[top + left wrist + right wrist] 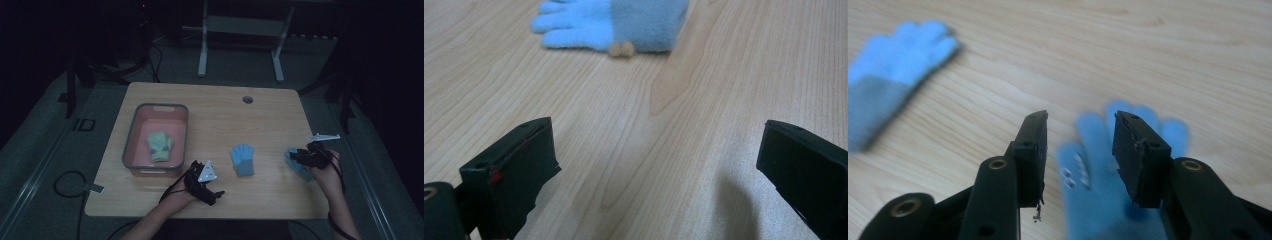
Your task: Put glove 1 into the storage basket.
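Soft blue knitted glove (1098, 200) lies flat near the wooden table's (210, 100) right edge, directly beneath the right gripper (1079, 145), jaws parted astride it; probably light and floppy, best pinched mid-palm, while the left gripper (654, 170) hovers wide open.

The table (210, 100) is bare along its far side and between the grey bin (131, 131) and the middle blue glove (243, 159). A second blue glove (296, 165) lies under the right tool (300, 157), near the right edge.
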Motion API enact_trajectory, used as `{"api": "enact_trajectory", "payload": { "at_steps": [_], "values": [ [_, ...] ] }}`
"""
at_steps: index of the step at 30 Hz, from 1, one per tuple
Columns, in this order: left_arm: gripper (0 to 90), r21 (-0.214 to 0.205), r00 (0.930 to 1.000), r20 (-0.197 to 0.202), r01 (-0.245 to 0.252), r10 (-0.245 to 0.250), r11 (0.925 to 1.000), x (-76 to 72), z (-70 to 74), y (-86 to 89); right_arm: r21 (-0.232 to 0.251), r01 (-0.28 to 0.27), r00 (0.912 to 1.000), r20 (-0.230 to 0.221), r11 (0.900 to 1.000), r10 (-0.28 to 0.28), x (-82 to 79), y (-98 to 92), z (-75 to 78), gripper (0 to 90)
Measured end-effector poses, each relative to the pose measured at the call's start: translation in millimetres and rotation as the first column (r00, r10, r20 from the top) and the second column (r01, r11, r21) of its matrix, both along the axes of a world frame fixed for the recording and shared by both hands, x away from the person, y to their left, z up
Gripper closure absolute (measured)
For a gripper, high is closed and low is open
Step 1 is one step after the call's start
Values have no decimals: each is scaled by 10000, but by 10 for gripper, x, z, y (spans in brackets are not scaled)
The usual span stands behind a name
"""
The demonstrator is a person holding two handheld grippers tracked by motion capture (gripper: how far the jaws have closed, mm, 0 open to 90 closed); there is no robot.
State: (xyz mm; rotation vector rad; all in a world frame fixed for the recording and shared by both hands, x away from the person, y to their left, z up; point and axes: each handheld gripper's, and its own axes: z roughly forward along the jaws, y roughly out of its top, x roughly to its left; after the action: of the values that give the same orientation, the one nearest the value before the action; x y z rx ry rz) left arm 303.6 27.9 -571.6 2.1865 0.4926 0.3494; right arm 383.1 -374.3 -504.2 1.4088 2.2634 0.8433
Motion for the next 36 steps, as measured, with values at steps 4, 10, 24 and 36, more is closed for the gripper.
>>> {"api": "enact_trajectory", "payload": {
  "at_steps": [4, 10, 24, 36],
  "values": [
    [27, -85, 10000, -38, -45, 44, 10000, 6, 1, 10, -181, -70, 10000, -46, 9998, 69, -26, -190, -92, 559],
    [27, -50, 10000, -36, 19, -19, 10000, -1, 1, 0, -577, -284, 9990, -357, 9979, 263, -51, -351, -258, 567],
    [27, -71, 10000, -56, -16, 16, 10000, 3, 3, 5, -718, 284, 9988, -378, 9970, -312, -112, -263, -312, 846],
    [27, -221, 10000, -31, -20, 19, 9998, -2, 18, 17, 67, 1573, 9848, 738, 9875, -1573, -269, 297, 279, 858]
  ]
}}
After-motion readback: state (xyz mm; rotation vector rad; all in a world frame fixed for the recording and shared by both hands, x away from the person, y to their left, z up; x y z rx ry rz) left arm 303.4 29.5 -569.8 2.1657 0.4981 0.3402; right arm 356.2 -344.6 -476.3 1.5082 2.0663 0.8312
